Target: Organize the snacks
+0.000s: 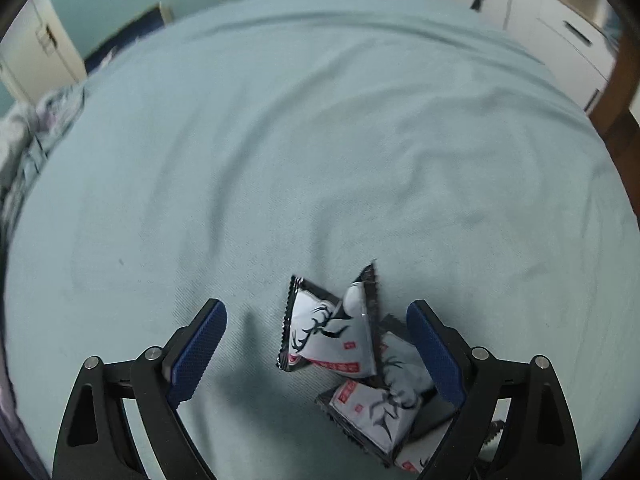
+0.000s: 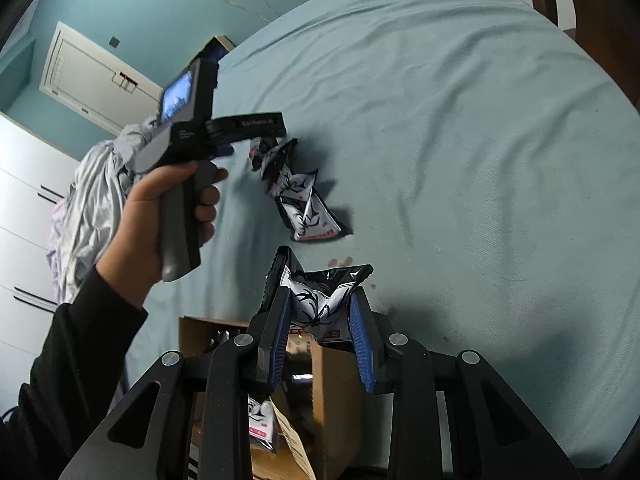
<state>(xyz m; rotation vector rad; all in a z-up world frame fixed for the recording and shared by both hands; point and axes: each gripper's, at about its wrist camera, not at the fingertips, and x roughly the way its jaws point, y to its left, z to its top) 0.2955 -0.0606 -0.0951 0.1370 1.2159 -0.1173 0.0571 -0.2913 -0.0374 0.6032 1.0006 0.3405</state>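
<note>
Several white-and-black snack packets with a deer-antler print lie in a small heap point(image 1: 332, 332) on the light blue bedsheet point(image 1: 320, 140). My left gripper point(image 1: 316, 320) hovers over that heap, jaws open wide, with the packets between and under its blue pads, untouched. In the right wrist view the same heap point(image 2: 298, 196) lies beyond the hand-held left gripper body point(image 2: 200, 128). My right gripper point(image 2: 320, 304) is shut on one snack packet point(image 2: 316, 292), crumpled between its pads, above a brown cardboard box point(image 2: 324, 380) that has a packet inside point(image 2: 260, 420).
A person's hand point(image 2: 160, 216) in a black sleeve holds the left gripper's handle. Crumpled grey bedding point(image 2: 96, 192) lies at the bed's left edge. White cupboards point(image 2: 24, 220) stand at the left, a wooden bed frame point(image 1: 616, 92) at the right.
</note>
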